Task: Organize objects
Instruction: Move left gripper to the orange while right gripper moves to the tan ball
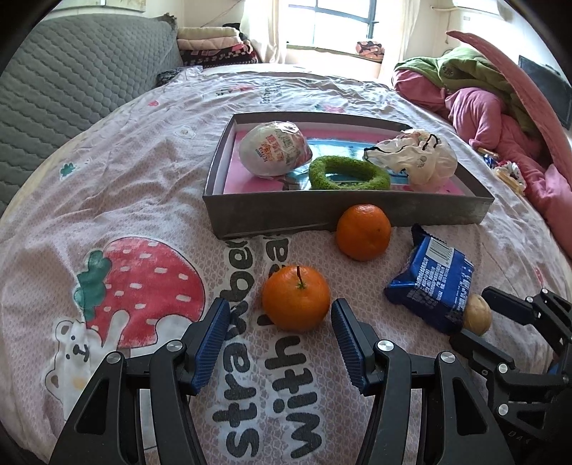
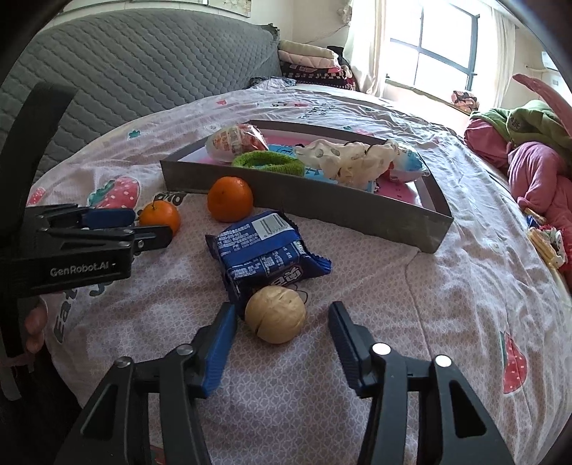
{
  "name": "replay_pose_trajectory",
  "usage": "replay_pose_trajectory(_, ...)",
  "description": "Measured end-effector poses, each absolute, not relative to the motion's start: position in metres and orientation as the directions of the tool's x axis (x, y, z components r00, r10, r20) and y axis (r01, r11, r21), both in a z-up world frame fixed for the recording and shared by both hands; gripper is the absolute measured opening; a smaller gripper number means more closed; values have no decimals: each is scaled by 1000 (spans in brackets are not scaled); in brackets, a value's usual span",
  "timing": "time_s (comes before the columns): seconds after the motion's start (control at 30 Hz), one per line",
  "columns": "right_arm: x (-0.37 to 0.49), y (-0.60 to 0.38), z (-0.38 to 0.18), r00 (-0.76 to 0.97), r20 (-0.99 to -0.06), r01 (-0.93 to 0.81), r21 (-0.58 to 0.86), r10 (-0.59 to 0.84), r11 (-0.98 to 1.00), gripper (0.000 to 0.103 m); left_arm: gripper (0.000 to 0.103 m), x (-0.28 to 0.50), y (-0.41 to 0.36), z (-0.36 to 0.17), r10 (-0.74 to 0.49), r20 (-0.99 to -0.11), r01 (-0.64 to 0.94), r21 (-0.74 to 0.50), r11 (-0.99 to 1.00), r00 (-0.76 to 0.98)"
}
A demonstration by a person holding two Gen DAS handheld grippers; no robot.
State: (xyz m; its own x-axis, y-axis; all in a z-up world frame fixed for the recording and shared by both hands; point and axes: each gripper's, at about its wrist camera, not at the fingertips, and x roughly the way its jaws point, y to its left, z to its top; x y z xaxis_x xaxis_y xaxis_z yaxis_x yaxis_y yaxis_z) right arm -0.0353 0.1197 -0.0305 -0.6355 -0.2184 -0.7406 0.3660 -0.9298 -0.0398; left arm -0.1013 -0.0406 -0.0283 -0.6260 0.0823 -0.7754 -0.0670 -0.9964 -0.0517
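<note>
Walnut (image 2: 275, 314) sits between my spread right gripper (image 2: 282, 329), untouched; off-centre, it may roll aside at closing.

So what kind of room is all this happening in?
Most likely a bedroom in someone's home: the work surface is a bed with a strawberry-print sheet, a grey quilted headboard behind it, and folded blankets stacked by the window.

two oranges (image 1: 296, 298) (image 1: 363, 231), a blue snack pack (image 1: 430, 282) and a walnut (image 2: 275, 314) lie before the grey tray (image 1: 343, 213).
</note>
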Motion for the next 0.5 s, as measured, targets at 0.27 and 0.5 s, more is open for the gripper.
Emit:
replay_pose_trajectory(0.27, -34, 118, -31, -633, -736, 389, -38, -238, -920, 37, 61, -105, -40, -29, 79, -776, -64, -50, -997, -625)
replay_pose_trajectory(0.5, -35, 123, -28, -634, -729, 382, -6, -258, -924, 36, 61, -109, -39, -30, 77, -767, -61, -49, -997, -636)
